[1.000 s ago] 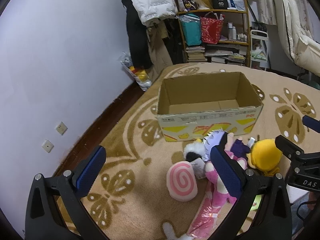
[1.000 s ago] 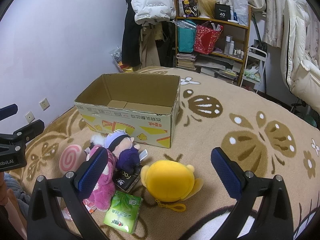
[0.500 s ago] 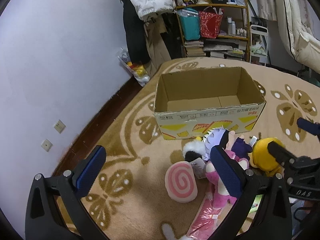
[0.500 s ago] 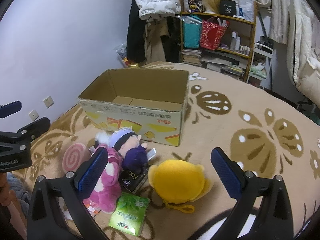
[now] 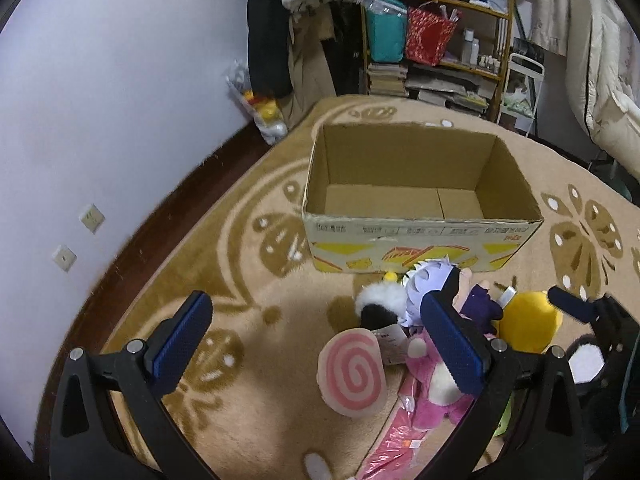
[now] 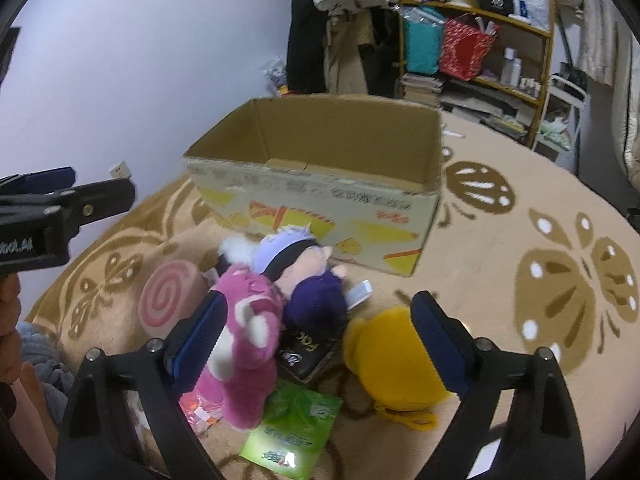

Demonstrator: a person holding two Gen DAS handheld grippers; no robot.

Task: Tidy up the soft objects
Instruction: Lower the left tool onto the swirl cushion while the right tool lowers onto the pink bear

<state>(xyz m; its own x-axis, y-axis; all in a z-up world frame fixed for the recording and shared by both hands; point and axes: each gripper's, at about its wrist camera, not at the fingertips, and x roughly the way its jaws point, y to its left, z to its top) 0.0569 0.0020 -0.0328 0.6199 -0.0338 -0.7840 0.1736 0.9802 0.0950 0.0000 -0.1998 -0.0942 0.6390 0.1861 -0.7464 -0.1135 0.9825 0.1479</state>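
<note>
An open cardboard box [image 5: 416, 236] [image 6: 320, 196] stands on the patterned rug, empty inside. In front of it lies a heap of soft toys: a pink swirl cushion [image 5: 352, 372] [image 6: 168, 300], a pink plush [image 5: 434, 394] [image 6: 248, 336], a lilac-haired doll in purple [image 5: 436, 280] [image 6: 304, 268], and a yellow plush [image 5: 528, 328] [image 6: 392, 360]. My left gripper [image 5: 316, 344] is open and empty above the rug, left of the heap. My right gripper [image 6: 320, 344] is open and empty, low over the heap, its fingers on either side of the purple doll and the yellow plush.
A green packet [image 6: 292, 432] and a dark packet [image 6: 308, 356] lie among the toys. A pink wrapper [image 5: 396, 440] lies near the front. A cluttered shelf [image 5: 440, 40] and hanging clothes [image 5: 272, 32] stand behind the box. The wall [image 5: 100, 120] is to the left.
My right gripper has moved forward and down towards the toy heap, so the toys look larger and lie between its fingers. My left gripper has tilted slightly. Both stay open.
</note>
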